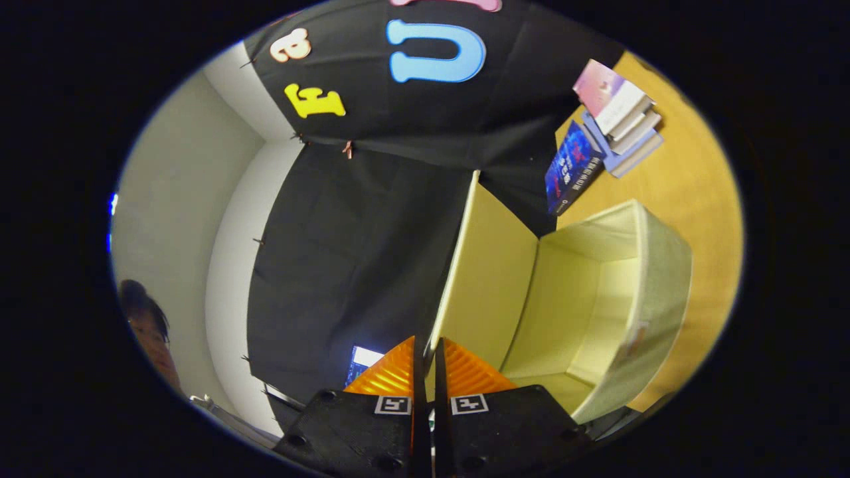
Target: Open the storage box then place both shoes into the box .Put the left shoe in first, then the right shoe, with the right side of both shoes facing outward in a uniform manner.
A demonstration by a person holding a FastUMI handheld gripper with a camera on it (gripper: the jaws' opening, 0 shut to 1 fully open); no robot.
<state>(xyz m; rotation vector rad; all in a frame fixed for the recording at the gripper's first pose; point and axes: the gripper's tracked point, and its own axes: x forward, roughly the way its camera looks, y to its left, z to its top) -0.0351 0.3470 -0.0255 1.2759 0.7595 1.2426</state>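
The storage box [657, 279] is a pale green fabric cube on the wooden table, seen tilted, with its inside bare and pale yellow. Its lid [488, 265] is swung up and stands on edge, hinged to the box's near side. My gripper [427, 348] is shut on the lid's free edge. The thin edge runs between the two fingers and on ahead of them.
A stack of books [614, 109] and a blue book [571, 169] leaning beside it sit on the wooden table [697, 192] beyond the box. The black booth cloth hangs behind the lid. A person's head [149, 328] and a lit screen [364, 358] are off to the left.
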